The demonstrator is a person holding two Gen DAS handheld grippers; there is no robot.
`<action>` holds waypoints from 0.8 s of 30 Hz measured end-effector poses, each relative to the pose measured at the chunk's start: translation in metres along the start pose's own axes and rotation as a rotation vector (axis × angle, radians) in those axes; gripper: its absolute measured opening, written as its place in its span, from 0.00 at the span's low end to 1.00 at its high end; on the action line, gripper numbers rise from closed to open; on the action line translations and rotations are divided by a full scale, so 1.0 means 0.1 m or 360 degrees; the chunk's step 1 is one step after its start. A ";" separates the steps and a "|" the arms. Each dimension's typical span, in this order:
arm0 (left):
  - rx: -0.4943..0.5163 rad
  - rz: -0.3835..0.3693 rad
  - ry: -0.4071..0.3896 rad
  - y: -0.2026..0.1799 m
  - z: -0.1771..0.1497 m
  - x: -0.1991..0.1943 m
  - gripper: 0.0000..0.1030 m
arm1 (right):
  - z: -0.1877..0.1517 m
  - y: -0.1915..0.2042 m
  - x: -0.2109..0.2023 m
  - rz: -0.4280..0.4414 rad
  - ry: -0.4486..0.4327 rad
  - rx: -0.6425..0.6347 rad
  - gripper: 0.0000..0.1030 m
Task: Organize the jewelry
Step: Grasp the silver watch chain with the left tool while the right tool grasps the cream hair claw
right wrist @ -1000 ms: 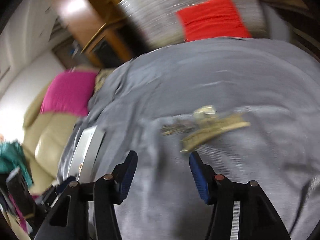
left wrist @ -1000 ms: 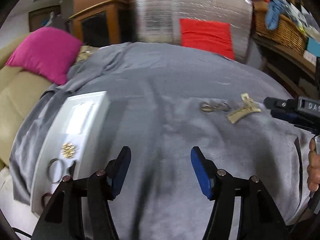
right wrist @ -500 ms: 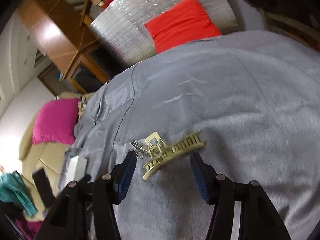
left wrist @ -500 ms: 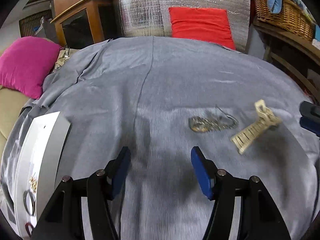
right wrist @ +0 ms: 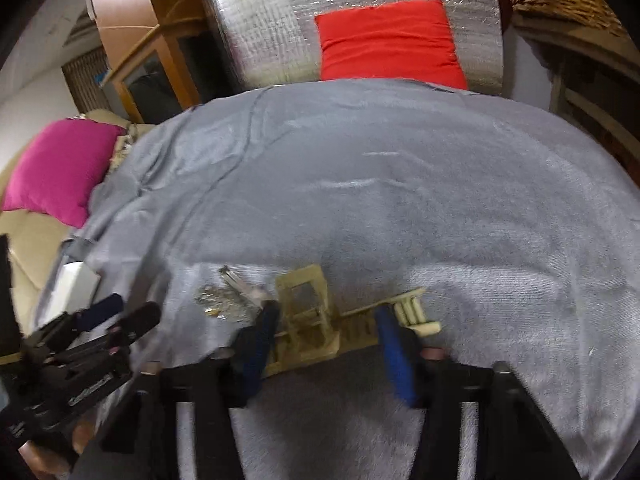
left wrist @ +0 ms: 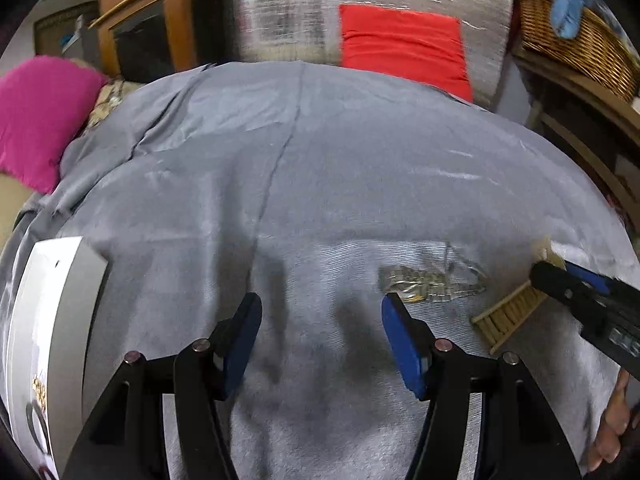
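A beige hair claw clip [right wrist: 304, 300] lies on the grey cloth [right wrist: 400, 200]. My right gripper [right wrist: 326, 332] straddles it, jaws closing, the clip between the blue pads; I see no firm press. A tangled metal chain [right wrist: 224, 300] lies just left of the clip. In the left wrist view the chain [left wrist: 428, 284] sits just beyond my right fingertip, and the clip [left wrist: 508, 316] shows under the right gripper [left wrist: 560, 276]. My left gripper [left wrist: 320, 328] hovers open over bare cloth. A white tray [left wrist: 60, 280] at the left holds a gold piece [left wrist: 40, 388] and a ring [left wrist: 34, 424].
A pink cushion [left wrist: 36, 120] lies at the far left. A red cushion [left wrist: 400, 48] leans on a silver foil panel [left wrist: 288, 12] behind the cloth. A wicker basket [left wrist: 576, 40] stands on a shelf at the right. A hand [left wrist: 612, 420] holds the right gripper.
The left gripper moved right, so the tray slid to the view's left edge and the chain came close. The right gripper dropped over the clip and its jaws narrowed around it.
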State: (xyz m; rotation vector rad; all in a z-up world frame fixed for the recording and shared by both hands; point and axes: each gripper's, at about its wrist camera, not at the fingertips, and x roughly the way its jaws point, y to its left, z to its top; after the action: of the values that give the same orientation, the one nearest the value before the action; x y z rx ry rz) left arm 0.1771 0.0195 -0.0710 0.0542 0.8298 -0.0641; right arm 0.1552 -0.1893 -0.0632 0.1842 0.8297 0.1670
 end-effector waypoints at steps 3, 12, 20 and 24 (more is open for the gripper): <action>0.0056 -0.0066 -0.0029 -0.11 0.04 -0.01 0.61 | 0.02 -0.05 0.00 -0.0028 -0.0026 0.0020 0.32; 0.0061 -0.0334 -0.0015 -0.42 0.20 0.09 0.64 | 0.08 -0.40 -0.37 -0.0033 -0.0169 0.0161 0.29; -0.0024 -0.0422 0.0087 -0.56 0.24 0.30 0.63 | 0.04 -0.59 -0.37 -0.0042 -0.0138 0.0213 0.29; -0.0004 -0.0441 0.0139 -0.64 0.22 0.39 0.32 | 0.03 -0.62 -0.39 -0.0025 -0.0135 0.0222 0.29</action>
State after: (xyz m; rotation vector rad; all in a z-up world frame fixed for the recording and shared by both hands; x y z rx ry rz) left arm 0.2150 -0.0472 -0.0864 -0.0609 0.9206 -0.3233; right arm 0.1360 -0.2582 -0.0477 0.3135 0.7585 0.0857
